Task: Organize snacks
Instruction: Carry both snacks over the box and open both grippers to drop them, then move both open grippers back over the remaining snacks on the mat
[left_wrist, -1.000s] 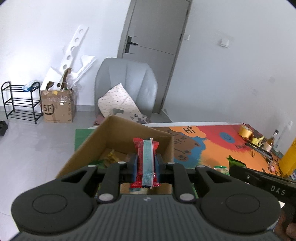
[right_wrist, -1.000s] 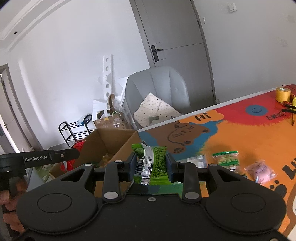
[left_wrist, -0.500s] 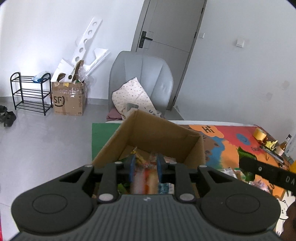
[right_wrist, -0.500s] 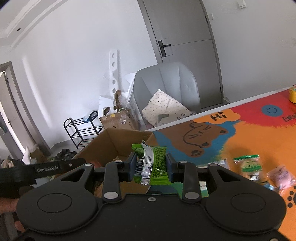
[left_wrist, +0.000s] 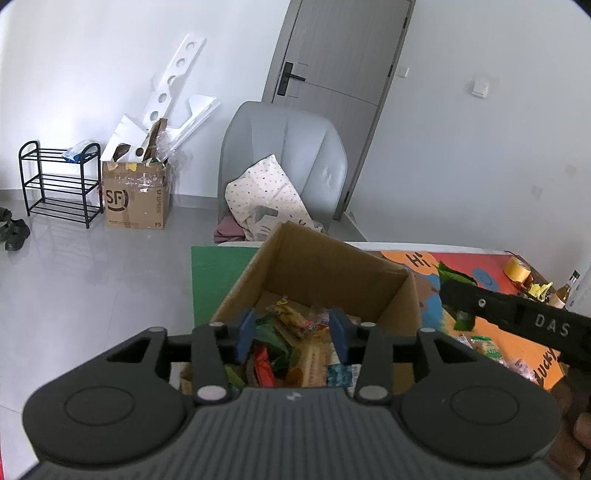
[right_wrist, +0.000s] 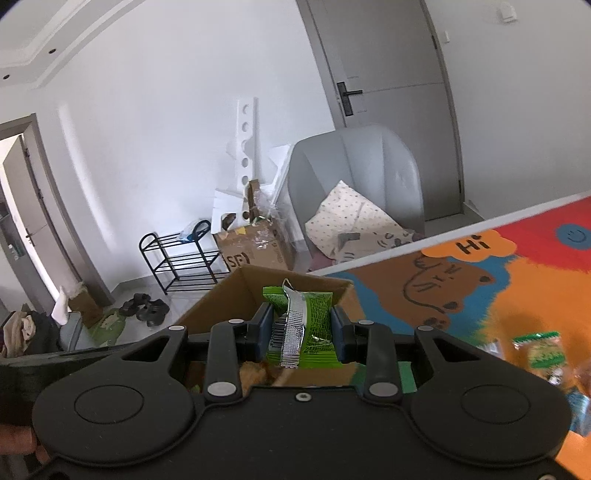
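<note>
Left wrist view: the left gripper (left_wrist: 293, 334) hangs above the open cardboard box (left_wrist: 325, 273), its fingers (left_wrist: 244, 332) spread apart with nothing between them. Inside the box lies a heap of snack packets (left_wrist: 295, 350), among them a red packet (left_wrist: 264, 369) and a yellow-orange packet (left_wrist: 291, 319); individual labels are too blurred to read. The box stands on the tabletop (left_wrist: 495, 280), which carries a colourful printed mat, with a green mat (left_wrist: 218, 280) under the box's far-left corner. At the right edge of this view the right gripper (left_wrist: 456, 299) appears side-on, a green packet (left_wrist: 452, 275) protruding from its tip just beside the box's right wall. Right wrist view: the right gripper (right_wrist: 301, 328) has its fingers (right_wrist: 264, 328) clamped on the green packet (right_wrist: 303, 325), held upright with its silver seam and barcode facing the camera, above the near-right part of the cardboard box (right_wrist: 229, 295). Loose snack packets (right_wrist: 543, 350) remain on the tabletop (right_wrist: 480, 295) to the right. A grey chair (left_wrist: 284, 162) with a dotted cushion (left_wrist: 266, 199) stands beyond the tabletop.
</note>
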